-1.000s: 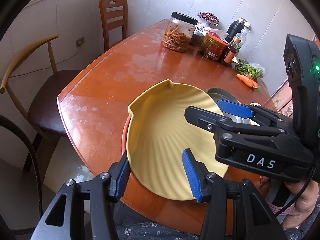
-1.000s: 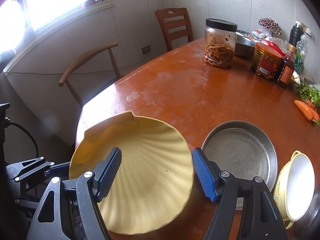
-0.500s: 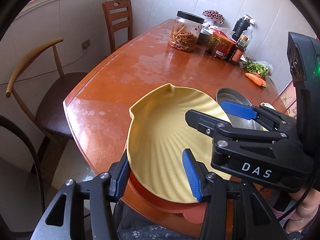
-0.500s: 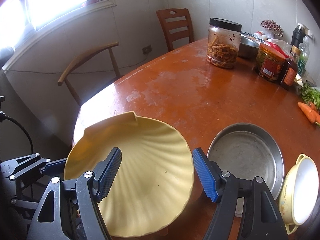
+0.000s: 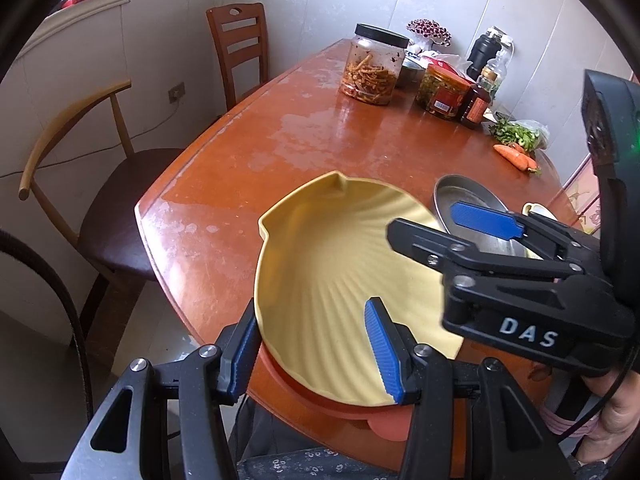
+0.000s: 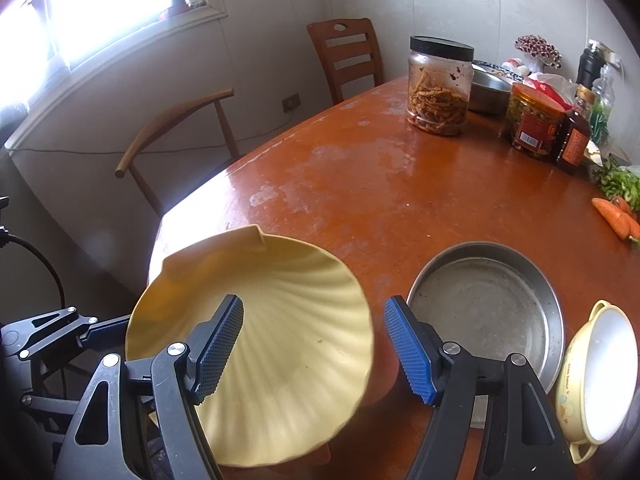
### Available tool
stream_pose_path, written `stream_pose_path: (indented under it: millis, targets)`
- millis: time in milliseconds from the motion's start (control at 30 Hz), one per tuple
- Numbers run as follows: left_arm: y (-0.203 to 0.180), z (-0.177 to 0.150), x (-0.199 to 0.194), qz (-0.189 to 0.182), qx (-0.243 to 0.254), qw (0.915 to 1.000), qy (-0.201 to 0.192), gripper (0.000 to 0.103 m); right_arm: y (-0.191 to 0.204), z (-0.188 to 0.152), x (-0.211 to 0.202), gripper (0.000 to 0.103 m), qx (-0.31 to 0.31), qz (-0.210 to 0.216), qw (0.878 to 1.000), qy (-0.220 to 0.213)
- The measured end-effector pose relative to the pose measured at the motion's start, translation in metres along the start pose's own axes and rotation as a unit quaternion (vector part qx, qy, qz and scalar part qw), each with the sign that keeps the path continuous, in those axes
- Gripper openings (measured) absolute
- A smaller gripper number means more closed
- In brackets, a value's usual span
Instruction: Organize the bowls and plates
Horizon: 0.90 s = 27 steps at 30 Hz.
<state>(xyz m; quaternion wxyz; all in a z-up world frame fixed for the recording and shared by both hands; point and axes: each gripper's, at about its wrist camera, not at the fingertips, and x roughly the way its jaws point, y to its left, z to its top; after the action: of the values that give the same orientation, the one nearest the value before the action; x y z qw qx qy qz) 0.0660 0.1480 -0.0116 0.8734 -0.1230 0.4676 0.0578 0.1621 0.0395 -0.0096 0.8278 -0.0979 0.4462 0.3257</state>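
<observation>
A yellow shell-shaped plate (image 5: 336, 264) hangs tilted above an orange plate (image 5: 320, 404) at the table's near edge. My left gripper (image 5: 312, 344) is shut on its near rim, with one pad under the rim and the other inside the plate. My right gripper (image 6: 314, 344) stands open astride the yellow plate's (image 6: 276, 344) right rim, pads not pressing. In the left wrist view the right gripper (image 5: 424, 220) reaches in from the right. The left gripper (image 6: 100, 332) shows at the plate's left edge. A round metal pan (image 6: 484, 308) and a small yellow bowl (image 6: 600, 372) sit to the right.
A tall jar (image 6: 438, 88), a smaller jar (image 6: 532, 124) and bottles (image 6: 574, 140) stand at the table's far side. Carrots (image 6: 616, 216) and greens lie at the right. Two chairs (image 5: 100, 184) stand left of the table edge (image 5: 168, 248). A hand (image 5: 612, 412) holds the right gripper.
The yellow plate's near edge has lifted off the orange plate, which now shows underneath it. Both grippers keep their jaw width.
</observation>
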Motion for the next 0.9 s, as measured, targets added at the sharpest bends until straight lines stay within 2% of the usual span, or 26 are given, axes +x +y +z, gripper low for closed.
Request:
stream_pose_path:
  millis: [200, 600, 800, 900]
  targets:
    - [0.007, 0.001, -0.003, 0.006, -0.011, 0.9999, -0.005, 0.052, -0.011, -0.005, -0.013, 0.076, 0.012, -0.005, 1.000, 0.000]
    - [0.011, -0.004, -0.024, -0.006, -0.020, 0.9993, -0.031, 0.055, -0.056, -0.028, -0.017, 0.076, 0.052, -0.022, 0.997, 0.045]
    - [0.010, -0.007, -0.035, -0.008, -0.017, 0.9990, -0.042, 0.057, -0.056, -0.038, -0.013, 0.076, 0.051, -0.009, 0.996, 0.075]
    - [0.007, -0.008, -0.040, -0.008, -0.015, 0.9987, -0.048, 0.057, -0.053, -0.042, -0.017, 0.076, 0.043, -0.005, 0.996, 0.077]
